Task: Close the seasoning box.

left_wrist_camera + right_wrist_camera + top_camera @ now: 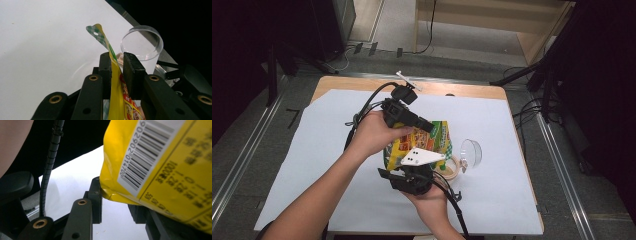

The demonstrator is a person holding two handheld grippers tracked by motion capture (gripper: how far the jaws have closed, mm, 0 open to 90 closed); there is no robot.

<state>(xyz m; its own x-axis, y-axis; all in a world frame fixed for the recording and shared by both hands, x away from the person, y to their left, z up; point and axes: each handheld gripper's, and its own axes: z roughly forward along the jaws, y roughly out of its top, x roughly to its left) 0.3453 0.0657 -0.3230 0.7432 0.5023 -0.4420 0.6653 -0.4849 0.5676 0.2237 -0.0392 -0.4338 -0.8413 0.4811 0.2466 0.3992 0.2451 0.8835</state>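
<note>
A yellow snack packet (pixel 421 142) is held over the middle of the white sheet, between both hands. My left gripper (pixel 431 127) comes from the left and is shut on the packet's green-checked top seam (pixel 113 75). My right gripper (pixel 418 167), with its grey plate on top, is at the packet's lower end. In the right gripper view the barcode side of the packet (pixel 160 162) lies over the jaws. They stand a little apart, the left one touches the packet's corner, and the right one is partly hidden. Whether they pinch it I cannot tell.
A clear plastic cup (pixel 471 152) (pixel 142 45) lies on its side just right of the packet. A beige ring (pixel 451 171) like a tape roll sits beside it. The white sheet (pixel 312 165) covers the wooden table; a small white part (pixel 408 80) lies at the far edge.
</note>
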